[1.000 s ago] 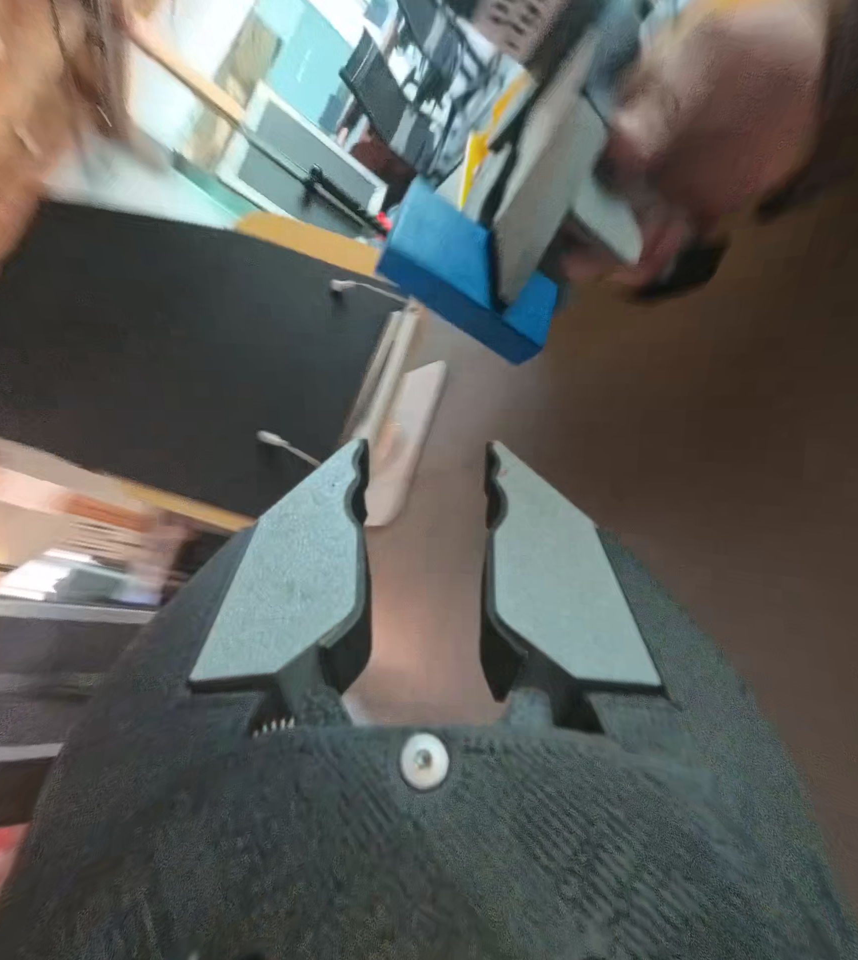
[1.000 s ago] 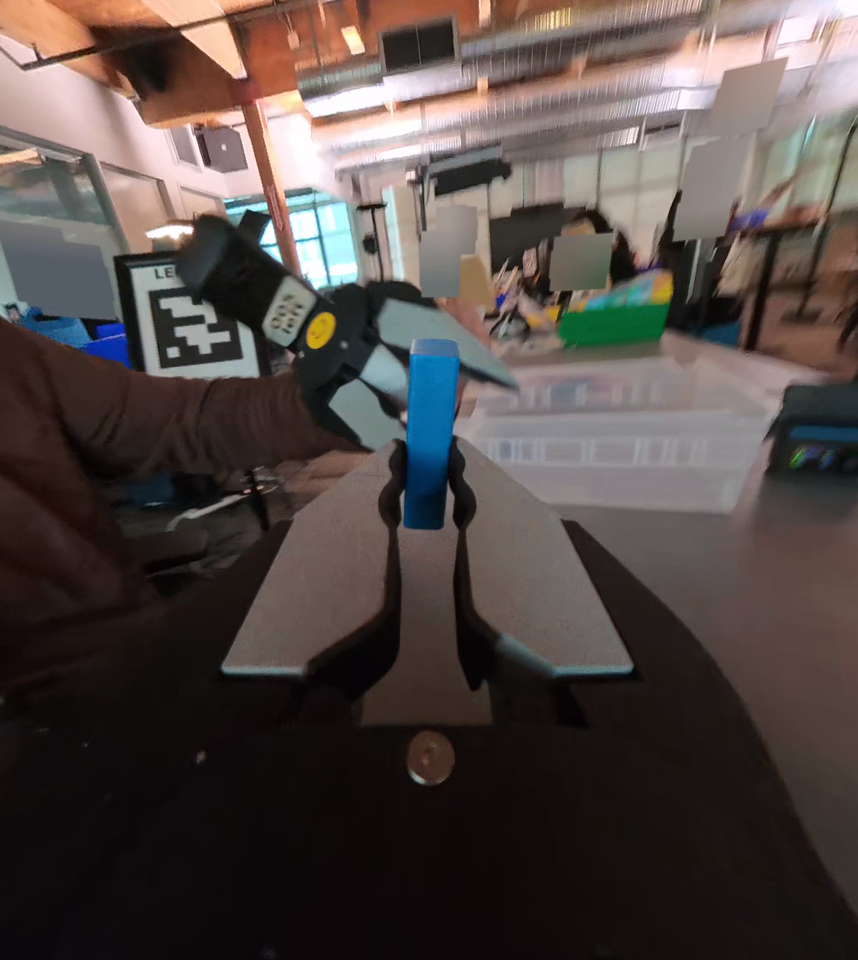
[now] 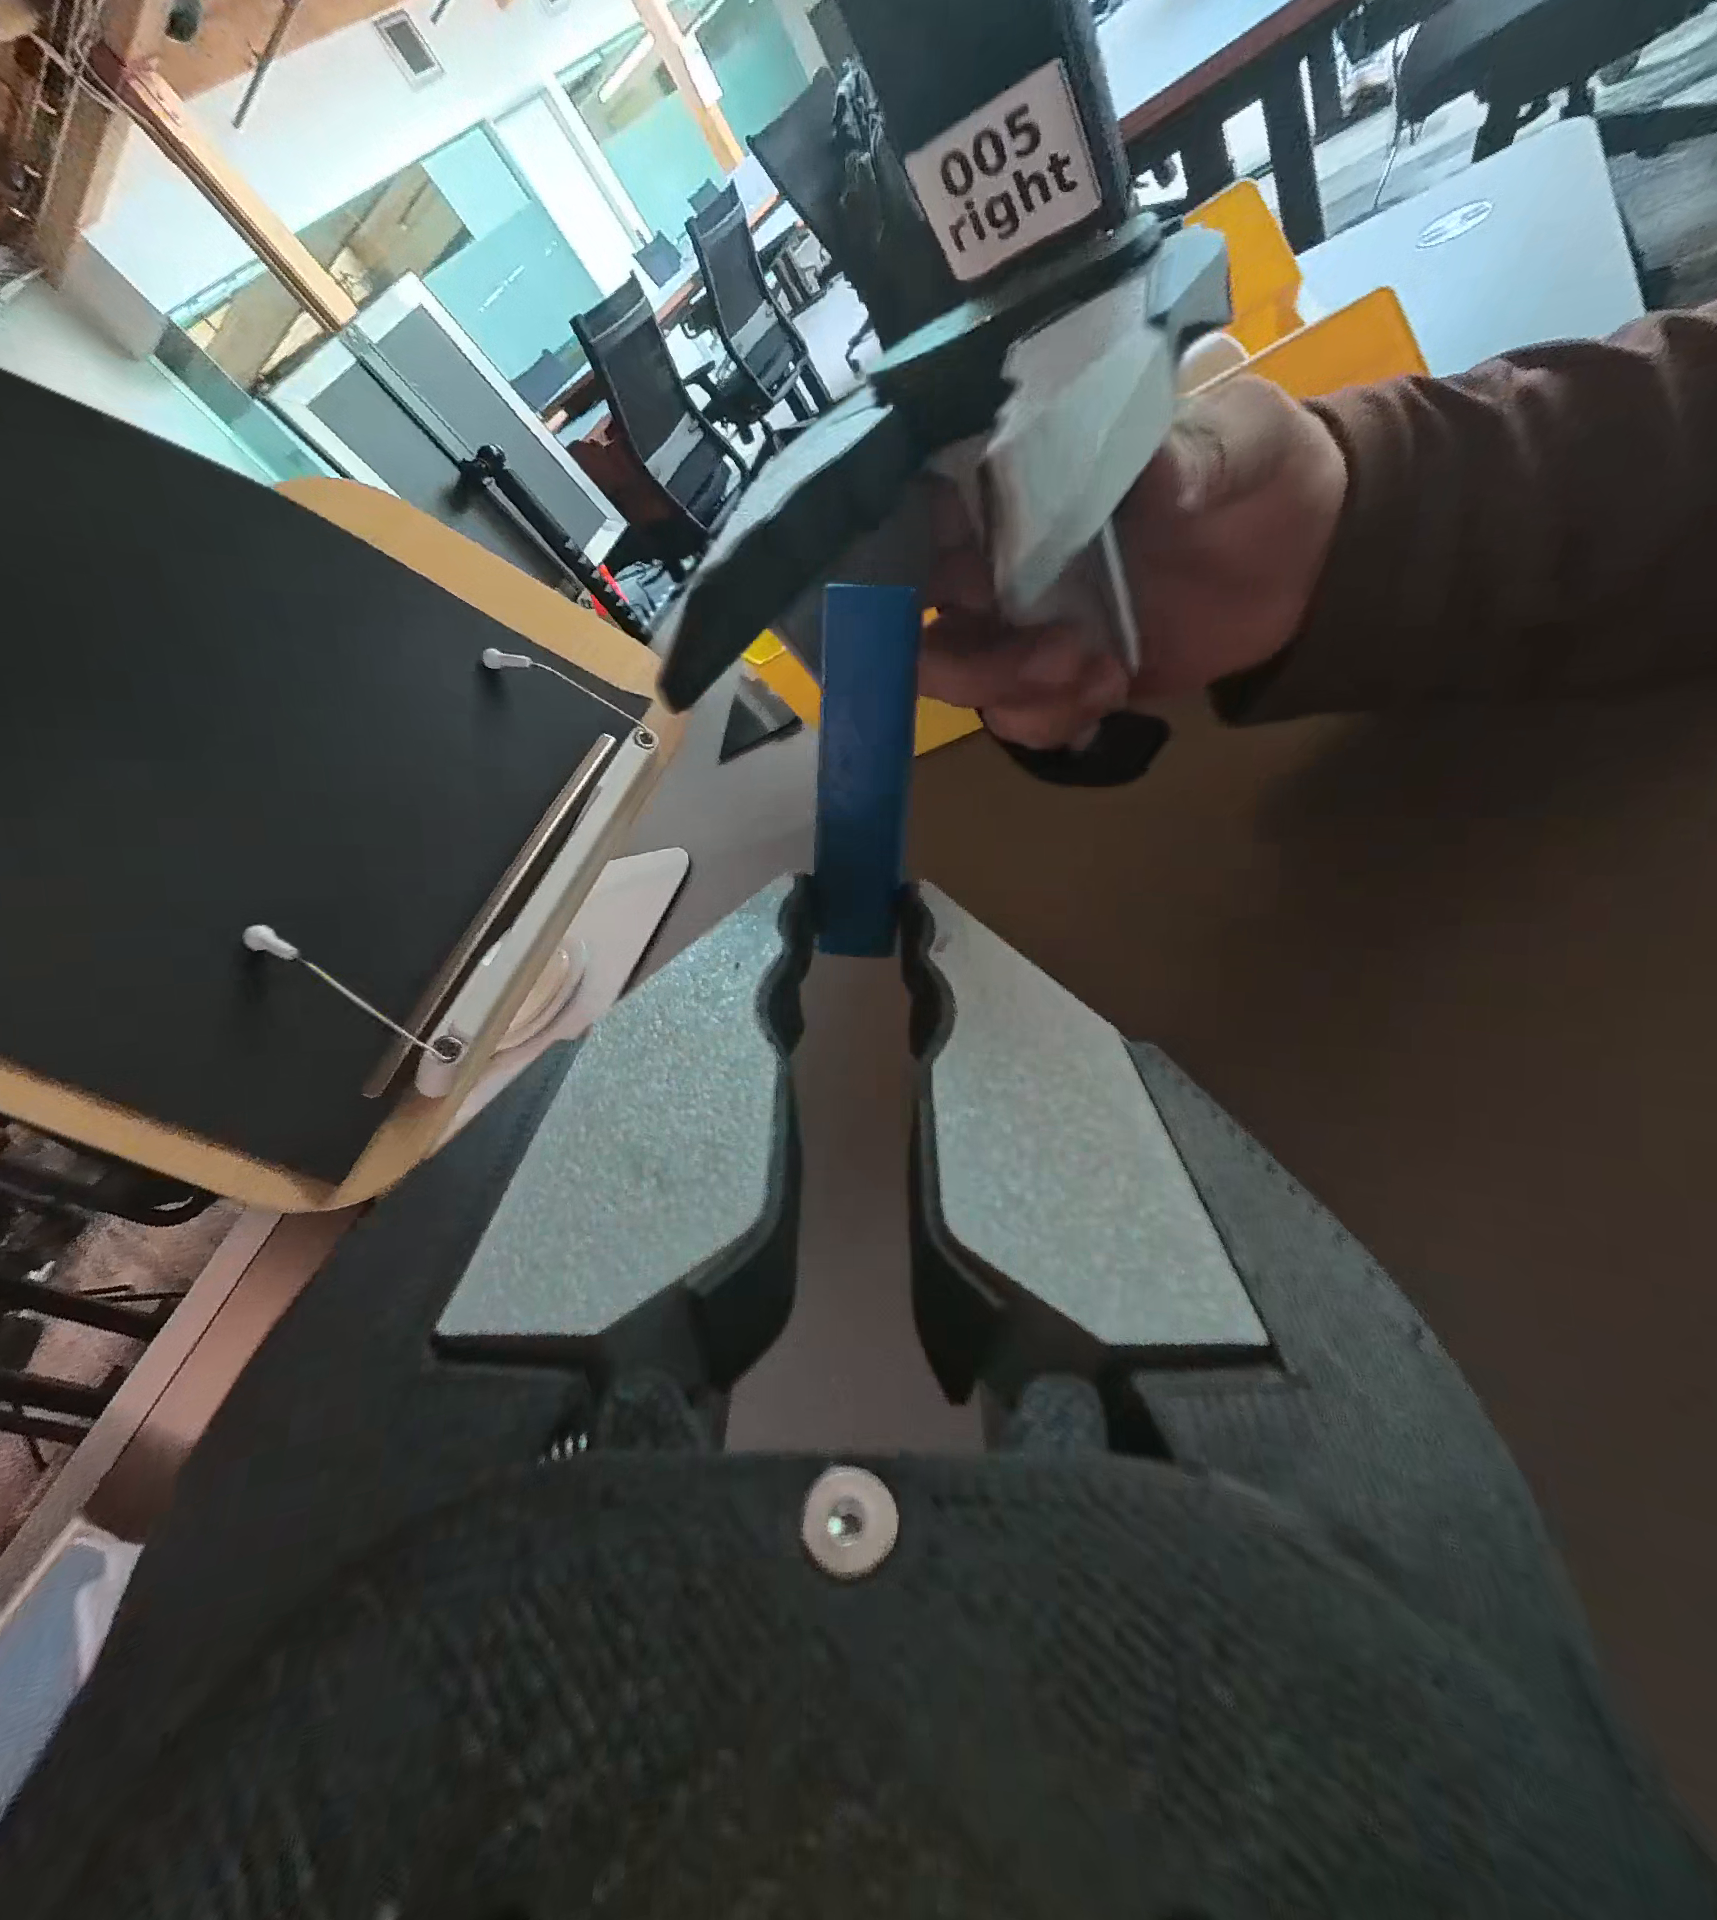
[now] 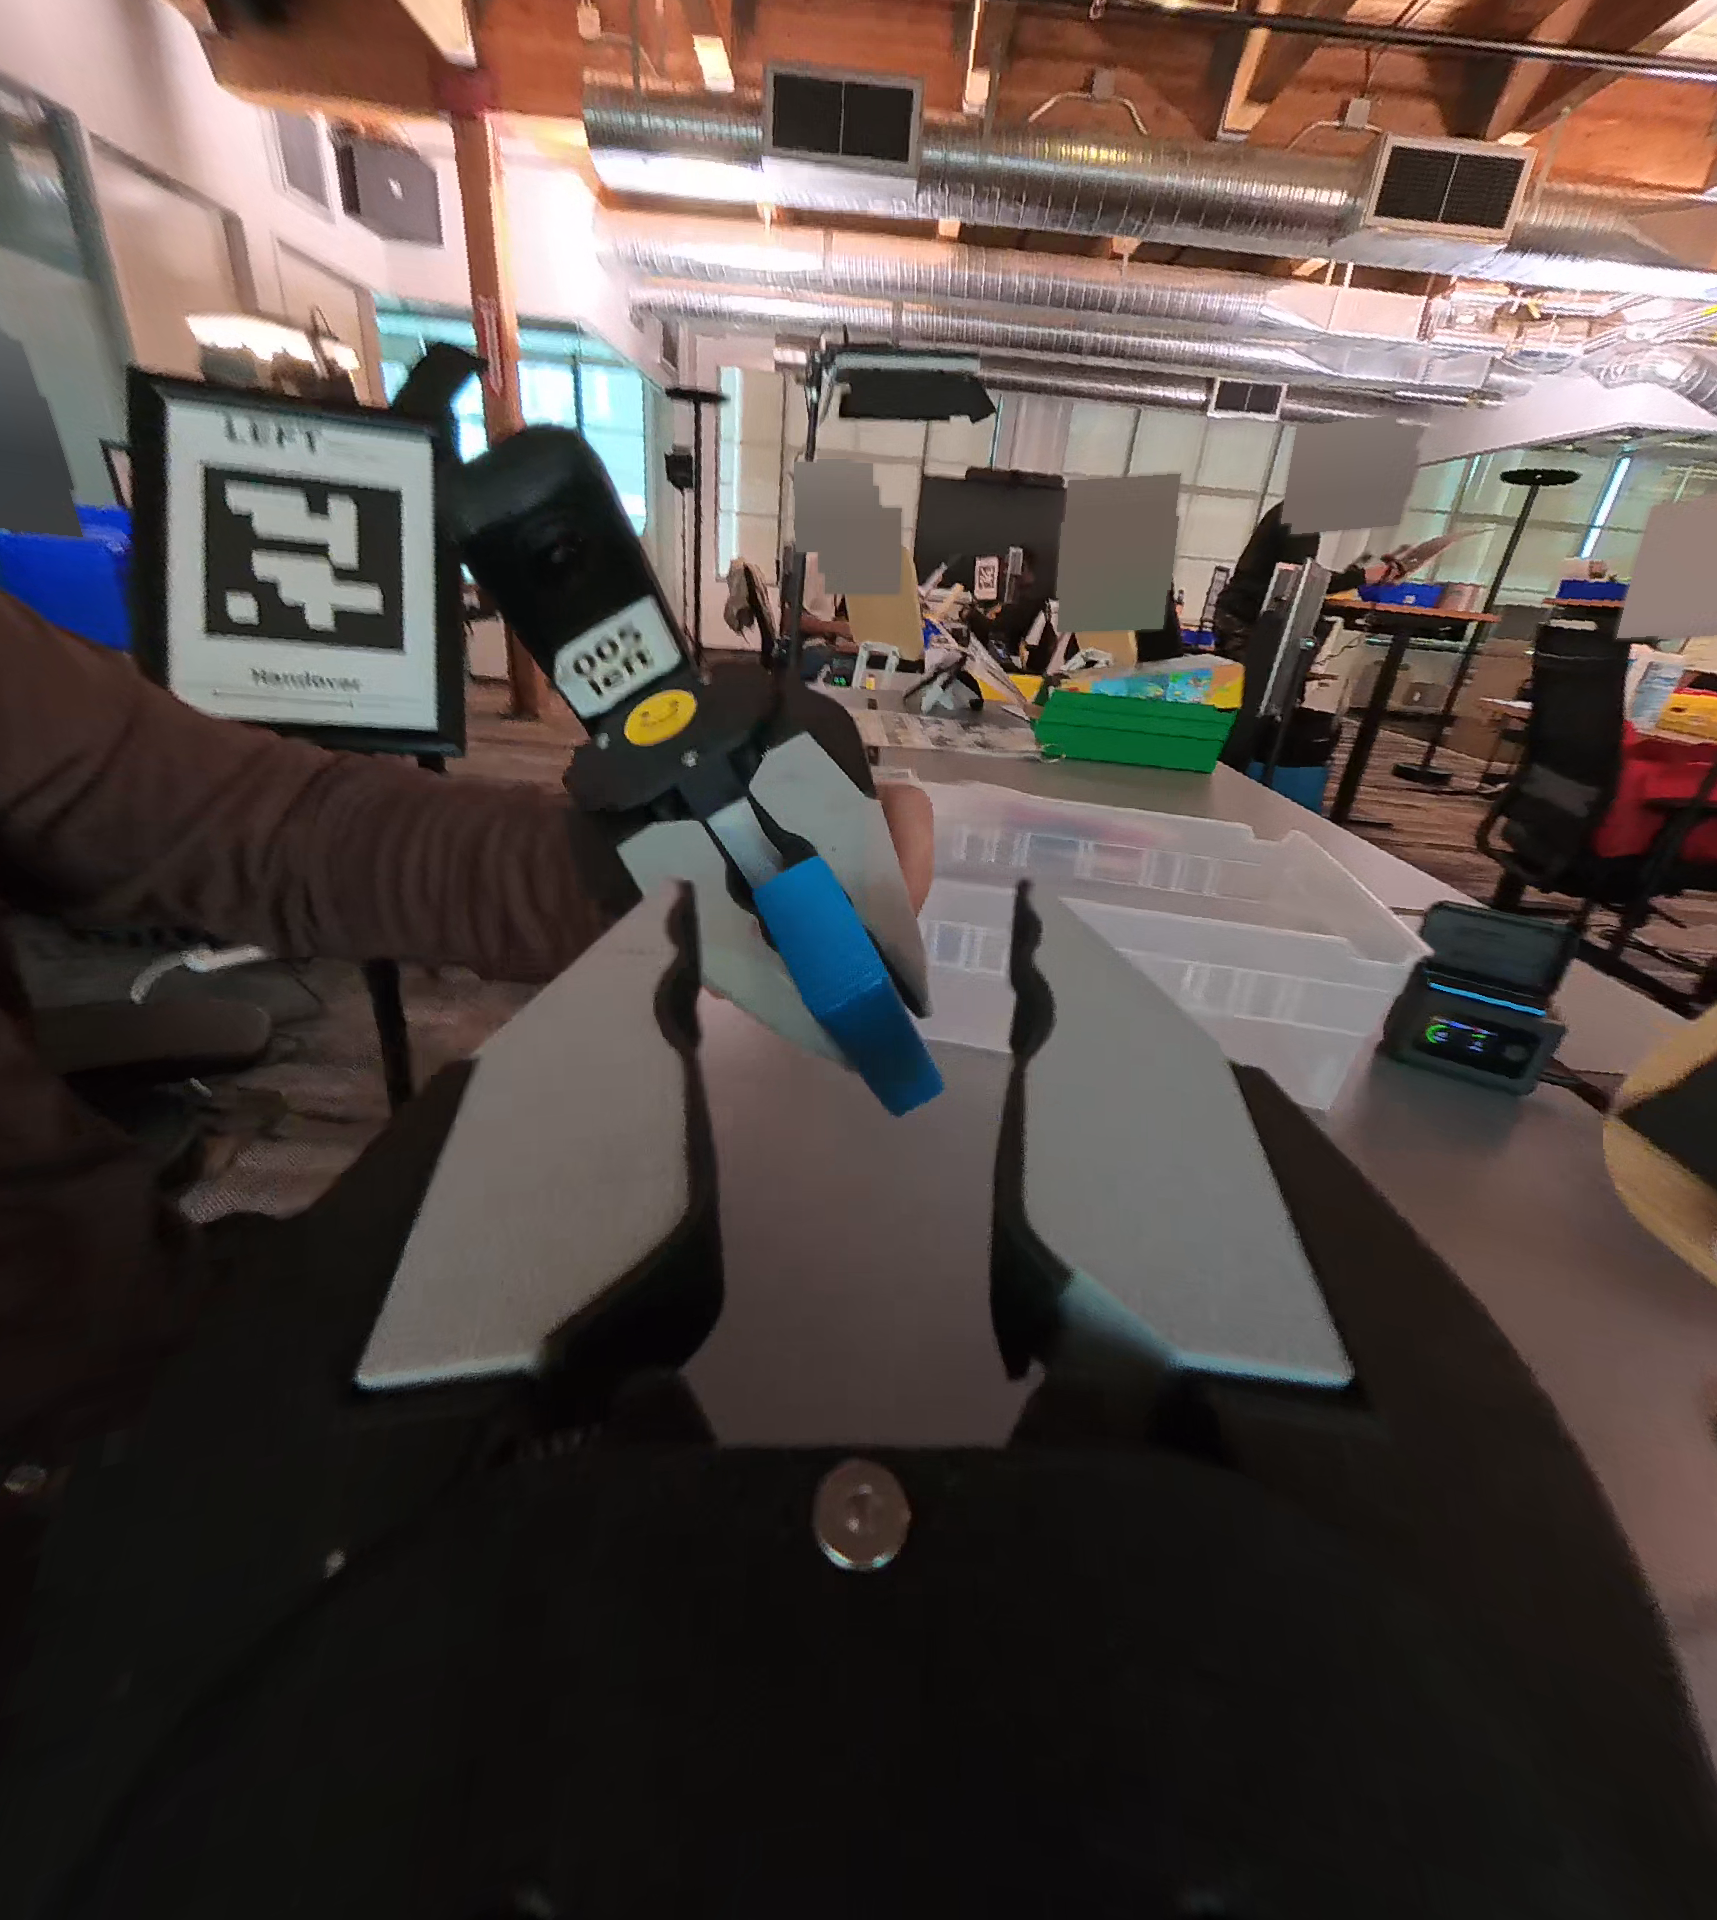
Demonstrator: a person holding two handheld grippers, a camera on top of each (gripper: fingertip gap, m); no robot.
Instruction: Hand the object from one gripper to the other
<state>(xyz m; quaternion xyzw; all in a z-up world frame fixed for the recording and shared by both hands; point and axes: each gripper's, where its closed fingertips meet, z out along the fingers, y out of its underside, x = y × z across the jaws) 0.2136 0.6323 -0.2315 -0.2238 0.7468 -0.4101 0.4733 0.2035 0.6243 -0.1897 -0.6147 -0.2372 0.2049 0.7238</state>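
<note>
A blue rectangular block (image 3: 864, 769) stands upright in the tips of my left gripper (image 3: 856, 914), which is shut on its lower end. My right gripper (image 3: 906, 665) shows beyond it, held in a hand with a brown sleeve, its jaws spread on either side of the block's top without gripping. In the right wrist view my right gripper (image 4: 852, 914) is open, with a wide gap between its fingers. The block (image 4: 843, 977) slants down into that gap, clamped in the left gripper (image 4: 875, 1029).
A brown table (image 3: 1353, 1039) lies below. A black board with a wooden rim (image 3: 158, 727) stands at the left, also in the right wrist view (image 4: 1716, 1143). A clear plastic bin (image 4: 1197, 935), a small black device (image 4: 1477, 1029) and a green box (image 4: 1134, 727) sit farther back. The gap from one gripper's tips to the other's is roughly 4 centimeters.
The right gripper held the block a second ago and has opened and let it go. The left gripper, open and apart before, has moved in and shut on the block.
</note>
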